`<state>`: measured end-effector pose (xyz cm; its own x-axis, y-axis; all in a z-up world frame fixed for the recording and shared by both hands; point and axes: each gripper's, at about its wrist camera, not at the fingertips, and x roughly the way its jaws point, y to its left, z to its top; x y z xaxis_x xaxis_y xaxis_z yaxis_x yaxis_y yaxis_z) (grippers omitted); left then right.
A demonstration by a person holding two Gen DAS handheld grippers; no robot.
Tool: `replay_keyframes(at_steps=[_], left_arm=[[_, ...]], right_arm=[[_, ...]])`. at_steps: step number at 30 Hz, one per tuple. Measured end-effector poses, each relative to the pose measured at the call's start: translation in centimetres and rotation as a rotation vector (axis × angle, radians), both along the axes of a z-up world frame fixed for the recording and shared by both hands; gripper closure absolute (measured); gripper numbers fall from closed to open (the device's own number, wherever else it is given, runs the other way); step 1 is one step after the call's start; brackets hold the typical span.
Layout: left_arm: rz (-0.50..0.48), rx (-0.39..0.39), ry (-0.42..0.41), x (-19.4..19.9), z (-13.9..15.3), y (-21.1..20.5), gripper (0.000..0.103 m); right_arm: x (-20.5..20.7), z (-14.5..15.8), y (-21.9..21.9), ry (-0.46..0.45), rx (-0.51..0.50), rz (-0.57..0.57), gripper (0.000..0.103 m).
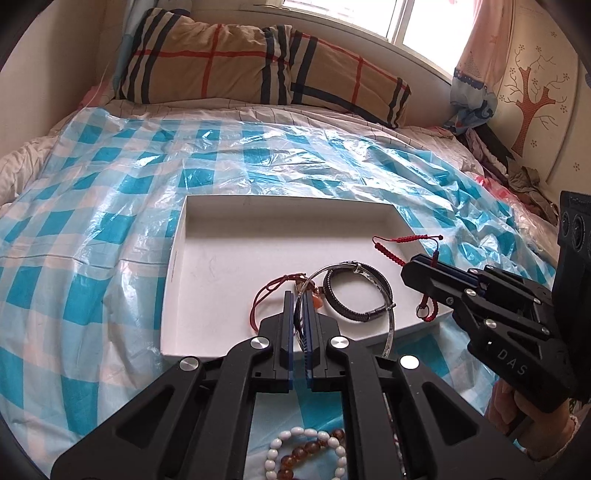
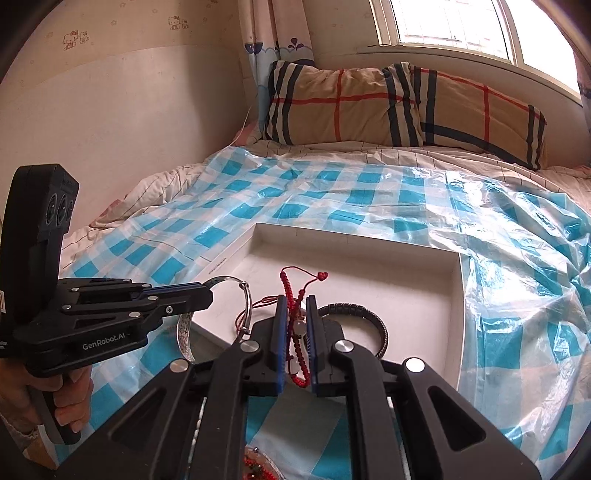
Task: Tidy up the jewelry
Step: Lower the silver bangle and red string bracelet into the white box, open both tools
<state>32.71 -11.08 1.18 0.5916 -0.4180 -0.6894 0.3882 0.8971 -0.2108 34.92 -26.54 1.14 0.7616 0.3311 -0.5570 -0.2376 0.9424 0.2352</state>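
A bed (image 1: 110,221) is covered by a crinkled blue-and-white checked plastic sheet (image 2: 332,192) laid over pale striped bedding (image 2: 155,184). Two tan plaid pillows (image 1: 258,66) are set against the headboard ledge. Strong daylight is admitted through a window (image 2: 461,26) above them. Patterned curtains (image 1: 476,66) are hung at the sides. Cream walls (image 2: 129,110) are marked with cartoon stickers; a tree decal (image 1: 532,103) is noted.

Left tongs (image 1: 300,306) and right tongs (image 2: 296,314) both clamped, angled downward
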Motion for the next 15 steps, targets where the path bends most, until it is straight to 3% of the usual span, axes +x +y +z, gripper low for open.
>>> replay_keyframes(at_steps=[3, 5, 15], left_arm=[[0.016, 0.002, 0.02, 1.9, -0.7, -0.9, 0.099], [0.027, 0.019, 0.036, 2.8, -1.5, -1.4, 0.097], [0.048, 0.04, 0.04, 0.7, -1.5, 0.7, 0.094]], right_arm=[[1.8, -0.8, -0.2, 0.032, -0.024, -0.022, 0.09], [2.2, -1.3, -0.5, 0.043, -0.033, -0.05, 0.055], [-2.0, -1.4, -1.6, 0.078, -0.002, -0.05, 0.054]])
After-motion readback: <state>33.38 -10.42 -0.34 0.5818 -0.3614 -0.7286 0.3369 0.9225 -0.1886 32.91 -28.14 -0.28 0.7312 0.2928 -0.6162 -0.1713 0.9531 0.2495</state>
